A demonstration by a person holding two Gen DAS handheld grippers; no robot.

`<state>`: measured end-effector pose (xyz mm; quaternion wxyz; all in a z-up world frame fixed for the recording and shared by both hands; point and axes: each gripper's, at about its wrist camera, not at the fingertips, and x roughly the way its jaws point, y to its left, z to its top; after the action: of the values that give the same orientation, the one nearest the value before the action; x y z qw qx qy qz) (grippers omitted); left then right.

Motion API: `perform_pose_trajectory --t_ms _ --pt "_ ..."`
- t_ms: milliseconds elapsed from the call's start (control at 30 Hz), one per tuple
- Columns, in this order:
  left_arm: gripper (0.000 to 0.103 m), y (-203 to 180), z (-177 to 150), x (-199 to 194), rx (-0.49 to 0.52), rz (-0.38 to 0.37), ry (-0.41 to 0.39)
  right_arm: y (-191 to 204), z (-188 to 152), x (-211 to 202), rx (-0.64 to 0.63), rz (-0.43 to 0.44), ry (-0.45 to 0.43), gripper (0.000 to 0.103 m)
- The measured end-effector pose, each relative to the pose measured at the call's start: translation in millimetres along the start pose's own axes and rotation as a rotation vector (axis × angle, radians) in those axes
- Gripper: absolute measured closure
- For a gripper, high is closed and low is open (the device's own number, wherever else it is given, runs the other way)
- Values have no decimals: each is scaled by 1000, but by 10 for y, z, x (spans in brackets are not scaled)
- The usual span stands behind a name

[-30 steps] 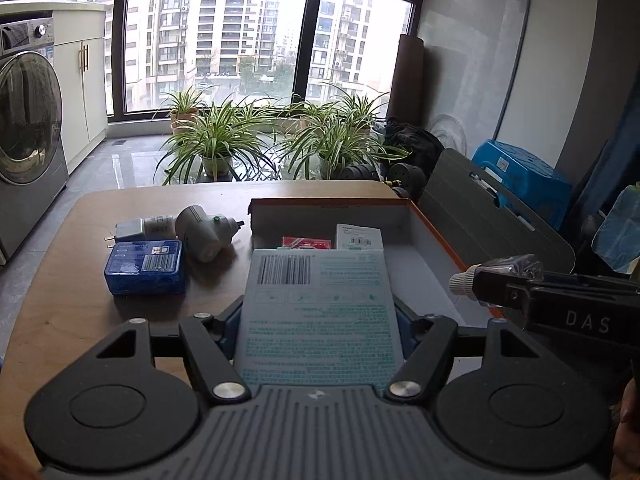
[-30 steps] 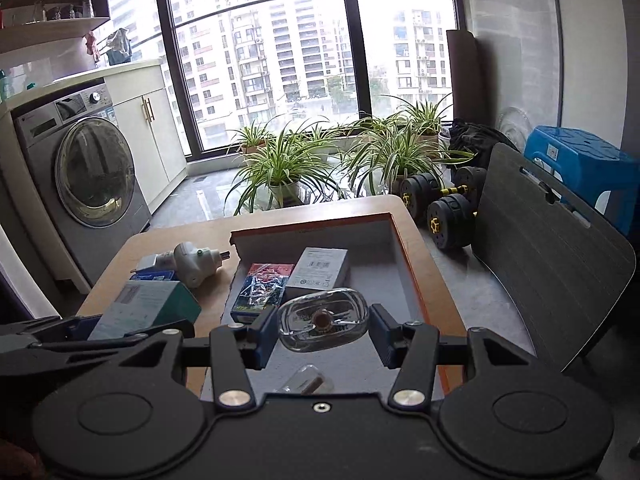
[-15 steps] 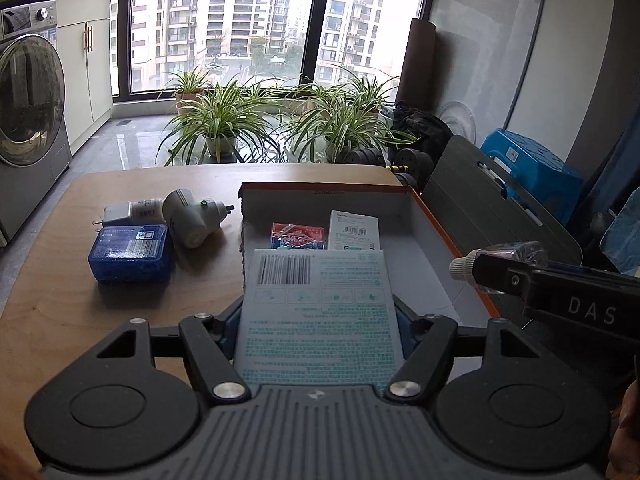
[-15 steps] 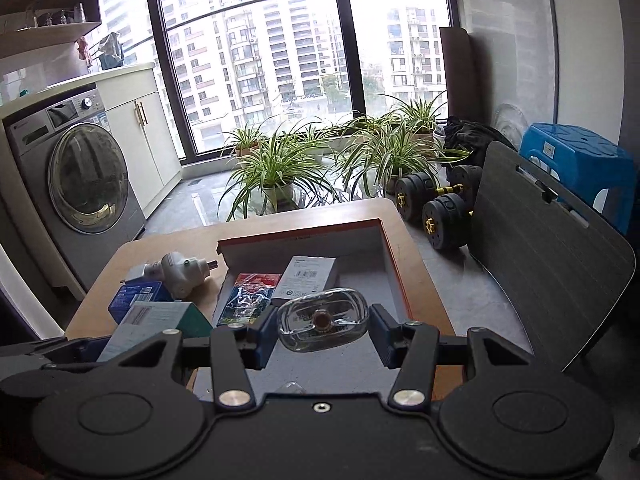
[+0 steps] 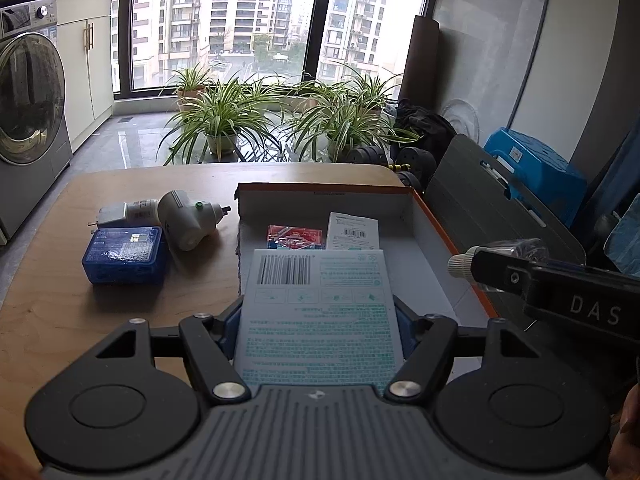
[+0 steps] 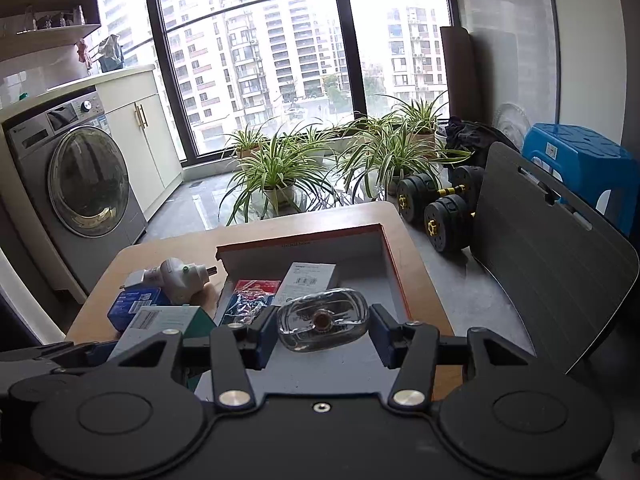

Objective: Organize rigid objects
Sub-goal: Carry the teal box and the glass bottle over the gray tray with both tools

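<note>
My left gripper [image 5: 318, 330] is shut on a white and teal box [image 5: 318, 300] with a barcode, held over the near end of the orange-rimmed cardboard tray [image 5: 434, 216]. My right gripper [image 6: 322, 330] is shut on a clear glass bottle [image 6: 322, 318], seen end on above the tray [image 6: 394, 264]. In the left wrist view the bottle's white cap [image 5: 460, 261] juts out at the right. In the tray lie a red packet [image 5: 294, 236] and a small white box [image 5: 352, 230]. Left of the tray sit a blue box [image 5: 124, 256], a white plug adapter [image 5: 186, 220] and a small charger [image 5: 128, 212].
The wooden table [image 5: 48, 312] ends at a rounded far edge. Beyond it are potted plants [image 5: 224, 120] by the window, and a washing machine [image 6: 84, 188] at the left. Dumbbells [image 6: 440, 208], a grey folded board [image 6: 552, 264] and a blue stool [image 6: 580, 160] stand to the right.
The views have shifted only slightly. Both grippers keep the same hold on the box and the bottle, and the things on the table have not moved.
</note>
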<state>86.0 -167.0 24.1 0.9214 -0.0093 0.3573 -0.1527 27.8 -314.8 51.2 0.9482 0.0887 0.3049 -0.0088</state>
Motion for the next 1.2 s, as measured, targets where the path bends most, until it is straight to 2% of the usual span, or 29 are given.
perform_pose_trajectory --t_ms 1200 --pt "31 -63 -21 155 2 1 27 -78 -85 190 18 -2 29 43"
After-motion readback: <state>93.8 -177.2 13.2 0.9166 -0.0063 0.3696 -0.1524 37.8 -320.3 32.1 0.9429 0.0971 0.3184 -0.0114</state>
